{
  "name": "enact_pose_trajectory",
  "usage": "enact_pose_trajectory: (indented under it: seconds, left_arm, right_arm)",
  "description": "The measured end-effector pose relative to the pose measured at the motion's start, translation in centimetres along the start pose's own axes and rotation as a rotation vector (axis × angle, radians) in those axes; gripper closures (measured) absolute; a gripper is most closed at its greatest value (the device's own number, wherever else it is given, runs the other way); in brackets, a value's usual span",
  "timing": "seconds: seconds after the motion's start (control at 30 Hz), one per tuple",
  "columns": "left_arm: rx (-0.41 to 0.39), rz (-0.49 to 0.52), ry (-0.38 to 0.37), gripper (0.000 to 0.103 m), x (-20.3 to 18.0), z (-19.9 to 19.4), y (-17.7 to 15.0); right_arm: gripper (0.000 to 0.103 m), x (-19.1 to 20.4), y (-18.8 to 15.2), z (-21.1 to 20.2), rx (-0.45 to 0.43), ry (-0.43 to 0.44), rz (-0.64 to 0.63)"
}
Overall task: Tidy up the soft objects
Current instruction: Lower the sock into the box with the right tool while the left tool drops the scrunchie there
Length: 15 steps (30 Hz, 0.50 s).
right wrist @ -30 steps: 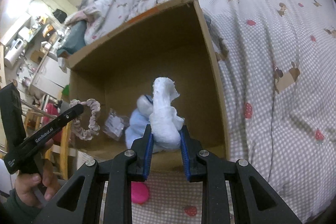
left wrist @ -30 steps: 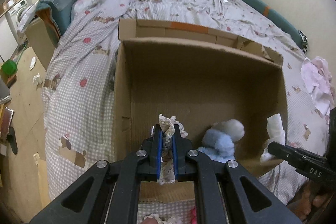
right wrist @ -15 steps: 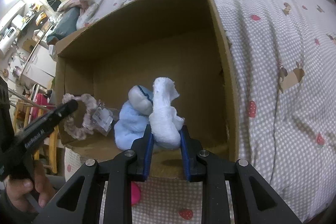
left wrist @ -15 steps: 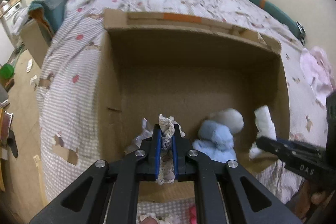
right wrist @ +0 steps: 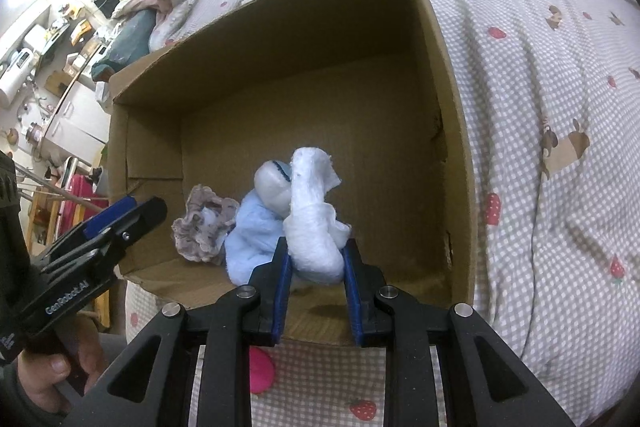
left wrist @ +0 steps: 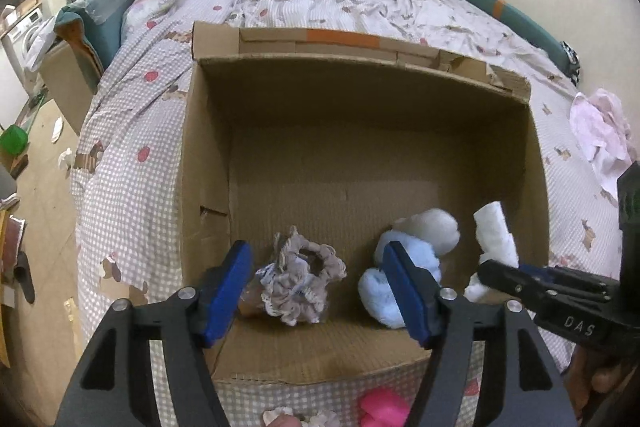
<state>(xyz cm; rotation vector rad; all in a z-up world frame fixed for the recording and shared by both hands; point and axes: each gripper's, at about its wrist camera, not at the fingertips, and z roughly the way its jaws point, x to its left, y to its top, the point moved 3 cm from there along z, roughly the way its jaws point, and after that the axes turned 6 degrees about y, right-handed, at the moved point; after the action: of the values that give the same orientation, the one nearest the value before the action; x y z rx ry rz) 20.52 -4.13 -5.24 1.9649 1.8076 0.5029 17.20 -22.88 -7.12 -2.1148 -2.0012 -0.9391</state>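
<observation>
Cardboard box (left wrist: 208,155) walls surround scrunchie (left wrist: 298,281).

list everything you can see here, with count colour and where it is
cardboard box: 1, brown, open, on the bed
scrunchie: 1, beige lace, box floor, near-left
plush toy: 1, light blue with white head, box floor, right of scrunchie
rolled cloth: 1, white, held over the box's near edge
pink object: 1, on the bedspread before the box
bedspread: 1, checked, strawberry and dog print
crumpled garment: 1, pale pink, on the bed right of box
left tongs: open, over the scrunchie
right tongs: shut on rolled cloth
</observation>
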Motion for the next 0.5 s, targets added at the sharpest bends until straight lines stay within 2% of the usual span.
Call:
enact_pose_trajectory:
  seconds: [0.17, 0.27, 0.37, 0.47, 0.5]
  left_arm:
    - [-0.027, 0.021, 0.025, 0.021, -0.2, -0.7, 0.1]
    - [-0.041, 0.033, 0.042, 0.019, -0.3, -1.1, 0.1]
    - [-0.026, 0.025, 0.013, 0.019, -0.2, -1.2, 0.1]
    - [-0.033, 0.023, 0.026, 0.019, -0.1, -1.4, 0.1]
    - [-0.037, 0.021, 0.031, 0.019, -0.1, -1.6, 0.2]
  right_arm:
    - [0.077, -0.2, -0.1, -0.5, -0.02, 0.007, -0.007]
    - [0.077, -0.2, 0.0, -0.8, -0.032, 0.01, -0.005]
    - [0.076, -0.3, 0.1, -1.0, -0.043, 0.012, 0.001]
    - [0.074, -0.3, 0.1, -1.3, -0.057, -0.01, -0.007]
    - [0.07, -0.2, 0.1, -1.5, -0.065, -0.023, -0.015]
